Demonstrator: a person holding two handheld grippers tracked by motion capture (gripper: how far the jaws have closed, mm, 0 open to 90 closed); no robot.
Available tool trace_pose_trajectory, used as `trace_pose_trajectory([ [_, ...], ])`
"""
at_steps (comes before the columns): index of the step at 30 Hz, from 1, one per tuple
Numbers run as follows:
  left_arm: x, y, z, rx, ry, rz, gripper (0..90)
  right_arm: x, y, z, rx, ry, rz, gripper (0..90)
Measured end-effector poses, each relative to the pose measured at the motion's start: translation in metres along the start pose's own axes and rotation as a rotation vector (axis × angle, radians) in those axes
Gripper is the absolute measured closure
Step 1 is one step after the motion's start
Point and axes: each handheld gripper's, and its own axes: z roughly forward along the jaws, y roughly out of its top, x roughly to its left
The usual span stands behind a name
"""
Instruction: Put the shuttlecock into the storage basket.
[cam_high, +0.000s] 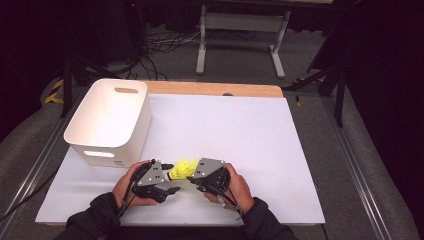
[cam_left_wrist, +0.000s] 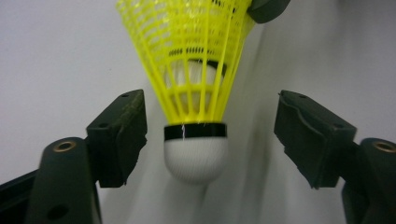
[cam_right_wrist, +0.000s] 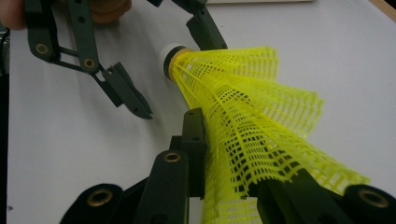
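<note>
The shuttlecock (cam_left_wrist: 196, 116) sits between the left gripper (cam_left_wrist: 210, 135) jaws, its cork end toward that gripper, touching neither pad. It has a yellow mesh skirt, a black band and a white rounded cork. The right gripper (cam_right_wrist: 229, 177) is clamped on the skirt, pinching it flat. The left jaws stand open beside the cork. Both grippers hover above the white table (cam_high: 240, 130).

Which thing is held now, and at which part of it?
The right gripper holds the shuttlecock by its yellow skirt. The left gripper has its jaws on either side of the white cork, not touching.
</note>
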Motion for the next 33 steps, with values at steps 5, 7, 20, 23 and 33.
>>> trace_pose_trajectory([
  [5,0.000,0.005,0.009,0.016,0.001,0.013,32.6,0.001,0.000,0.003,0.013,0.018,0.004,77.8],
  [7,0.001,0.006,0.011,0.011,0.009,0.009,34.4,0.001,0.000,0.003,0.015,0.026,0.001,77.9],
  [20,0.002,0.010,0.017,0.012,-0.012,-0.005,43.4,0.006,0.009,0.008,0.031,0.091,-0.019,75.7],
  [23,0.002,0.010,0.017,0.006,-0.015,-0.008,43.8,0.005,0.011,0.009,0.036,0.108,-0.015,74.4],
  [33,0.004,0.009,0.016,-0.033,-0.014,-0.026,50.6,0.002,0.014,0.008,0.011,0.142,0.019,64.2],
])
